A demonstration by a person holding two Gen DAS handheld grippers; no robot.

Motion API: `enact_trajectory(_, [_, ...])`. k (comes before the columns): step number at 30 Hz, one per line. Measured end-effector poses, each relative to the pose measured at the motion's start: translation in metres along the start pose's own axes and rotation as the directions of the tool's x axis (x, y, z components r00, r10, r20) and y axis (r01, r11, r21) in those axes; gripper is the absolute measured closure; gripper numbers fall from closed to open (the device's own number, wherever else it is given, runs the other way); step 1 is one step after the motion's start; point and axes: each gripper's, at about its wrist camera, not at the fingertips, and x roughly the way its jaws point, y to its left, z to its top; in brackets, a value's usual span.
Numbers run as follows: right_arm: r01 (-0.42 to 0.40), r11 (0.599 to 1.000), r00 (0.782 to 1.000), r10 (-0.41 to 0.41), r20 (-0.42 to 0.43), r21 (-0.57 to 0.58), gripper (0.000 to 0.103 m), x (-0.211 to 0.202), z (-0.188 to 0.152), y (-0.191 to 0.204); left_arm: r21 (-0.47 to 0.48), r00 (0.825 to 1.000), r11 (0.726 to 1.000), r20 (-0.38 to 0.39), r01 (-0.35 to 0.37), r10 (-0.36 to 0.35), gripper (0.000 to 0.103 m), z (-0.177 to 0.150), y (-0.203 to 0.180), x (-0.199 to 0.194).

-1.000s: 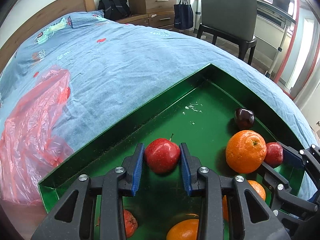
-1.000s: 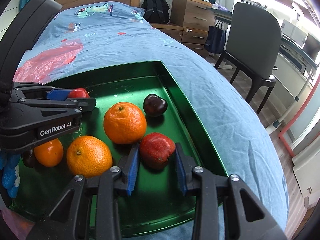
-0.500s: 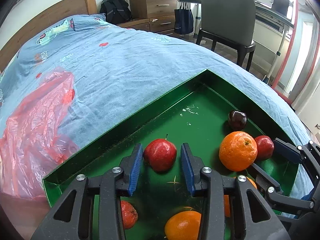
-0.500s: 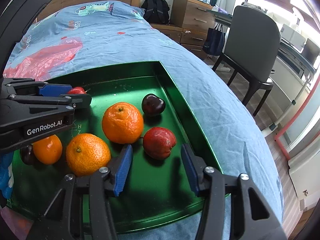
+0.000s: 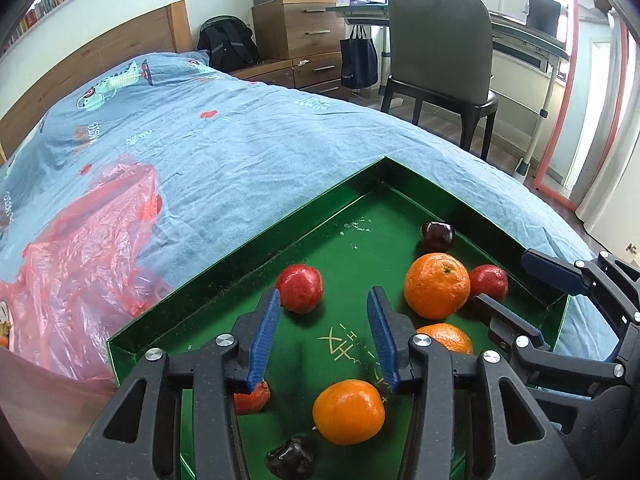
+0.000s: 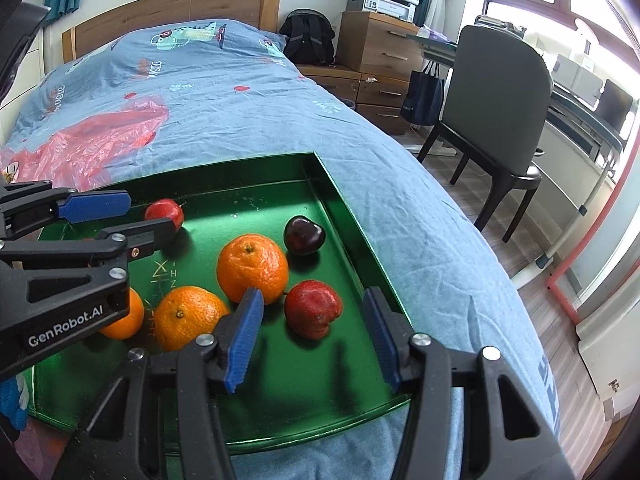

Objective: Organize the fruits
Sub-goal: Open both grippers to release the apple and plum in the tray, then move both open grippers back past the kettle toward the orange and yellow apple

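A green tray (image 5: 248, 248) (image 6: 344, 216) lies on the bed and holds several fruits. My left gripper (image 5: 324, 304) is open and empty, just behind a red apple (image 5: 299, 288) (image 6: 164, 213) that rests near the tray's far wall. My right gripper (image 6: 312, 308) is open and empty, with a second red apple (image 6: 314, 308) (image 5: 489, 282) lying just ahead of its fingertips. A large orange (image 6: 252, 268) (image 5: 437, 285), two smaller oranges (image 6: 188, 317) (image 5: 348, 406) and a dark plum (image 6: 304, 235) (image 5: 437, 235) also lie in the tray.
A red plastic bag (image 5: 84, 232) (image 6: 100, 136) lies on the blue bedspread left of the tray. A small red fruit (image 5: 252, 396) and a dark fruit (image 5: 290, 458) sit under the left gripper. A grey chair (image 5: 440, 48), desk and drawers stand beyond the bed.
Both grippers have opened and let go of their red apples, which now rest in the tray. Both grippers have drawn back and up a little.
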Motion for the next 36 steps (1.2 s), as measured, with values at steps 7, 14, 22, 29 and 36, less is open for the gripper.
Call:
enact_trajectory(7, [-0.025,0.999,0.999,0.023,0.042,0.049,0.031,-0.010,0.004,-0.009,-0.014,1.000,1.000,0.029,-0.002,0.002,0.059,-0.009,0.002,-0.020])
enact_trajectory(14, [-0.045,0.997,0.998,0.042,0.055,0.055,0.031,-0.014,0.007,-0.006,0.019,0.996,1.000,0.085,-0.005,0.003,0.057,-0.025,-0.001,-0.053])
enact_trajectory(22, [-0.093,0.995,0.992,0.089,0.094,0.045,0.031,-0.027,0.013,0.011,0.022,0.992,1.000,0.129,-0.010,0.007,0.054,-0.045,0.006,-0.094])
enact_trajectory(29, [-0.114,0.992,0.984,0.106,0.147,0.048,0.031,-0.049,0.015,0.023,0.015,0.992,0.999,0.116,-0.052,0.050,0.051,-0.075,0.023,-0.118])
enact_trajectory(36, [-0.178,0.982,0.970,0.163,0.182,0.069,0.031,-0.066,-0.011,0.044,-0.020,0.990,0.994,0.096,-0.105,0.106,0.051,-0.105,0.047,-0.140])
